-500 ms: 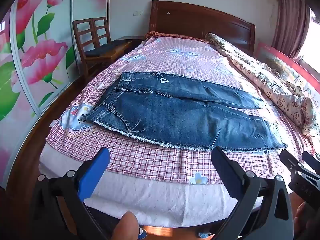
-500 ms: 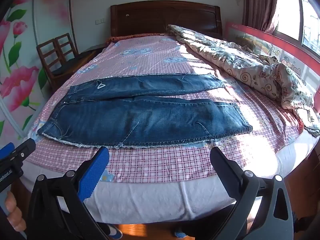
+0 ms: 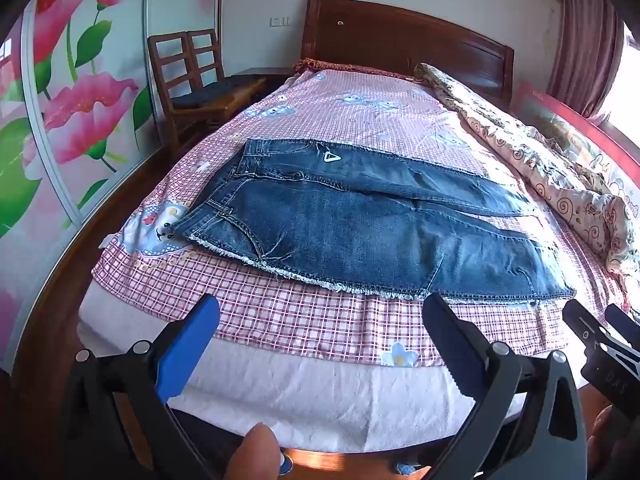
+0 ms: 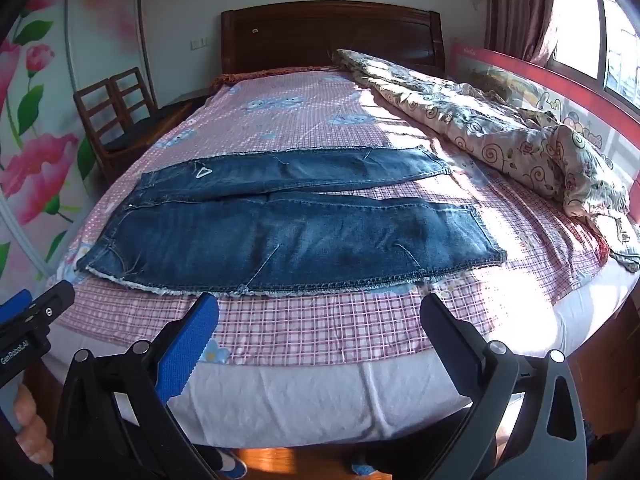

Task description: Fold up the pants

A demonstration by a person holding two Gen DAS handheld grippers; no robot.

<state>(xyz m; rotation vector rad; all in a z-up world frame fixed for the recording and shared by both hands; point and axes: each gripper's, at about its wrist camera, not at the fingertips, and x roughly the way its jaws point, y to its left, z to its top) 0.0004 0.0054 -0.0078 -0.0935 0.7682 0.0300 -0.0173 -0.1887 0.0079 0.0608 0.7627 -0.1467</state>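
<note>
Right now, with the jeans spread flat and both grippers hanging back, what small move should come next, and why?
Probably bring both grippers forward and down to the near edge of the jeans. The left gripper and right gripper stand with jaws wide open and nothing between them, short of the denim, over the checked sheet. The two legs lie side by side, unfolded, so a grasp comes first.

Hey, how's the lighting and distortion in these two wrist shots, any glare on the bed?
Left wrist view: even light, jeans sharp, fisheye bends the headboard. Right wrist view: window blown out, a sun patch glares on the sheet beside the quilt.
</note>
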